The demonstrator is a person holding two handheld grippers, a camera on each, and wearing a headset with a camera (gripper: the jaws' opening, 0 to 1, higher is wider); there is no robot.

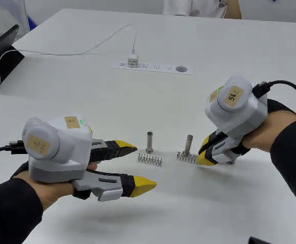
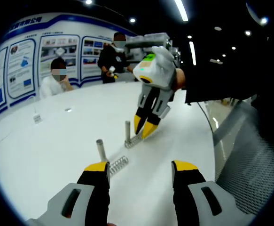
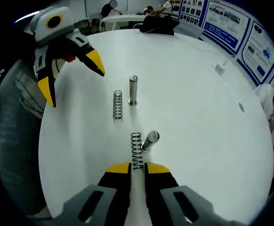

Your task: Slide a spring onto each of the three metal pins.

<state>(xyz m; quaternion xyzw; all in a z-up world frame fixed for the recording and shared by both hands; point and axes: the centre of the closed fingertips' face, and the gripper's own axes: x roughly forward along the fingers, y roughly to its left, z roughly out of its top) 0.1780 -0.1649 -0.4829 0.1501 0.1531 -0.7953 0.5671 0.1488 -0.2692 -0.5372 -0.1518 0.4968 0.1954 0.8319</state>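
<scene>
Two springs of thin, bright steel wire, open-coiled and slim, lie on their sides on the smooth white table [image 1: 87, 96]. The left spring [image 1: 150, 160] rests just in front of the left pin [image 1: 149, 142]. The right spring [image 3: 136, 147] lies just beside the foot of the right pin [image 3: 150, 140]; whether they touch I cannot tell. Both pins are short, plain metal cylinders with a dull grey sheen, and they stand upright, well apart from each other.

The right gripper [image 3: 137, 168] points down at the right spring. Its black, yellow-tipped fingers are drawn in to about the coil's width, with the near end of the spring pinched between them. The left gripper [image 1: 140, 165] hovers left of the pins, its fingers [image 2: 97, 188] spread wide with nothing between them. Both gripper bodies are rounded white and grey plastic.

Farther back on the table lies a flat white power strip [image 1: 153, 66] with a plug and a thin cable.
</scene>
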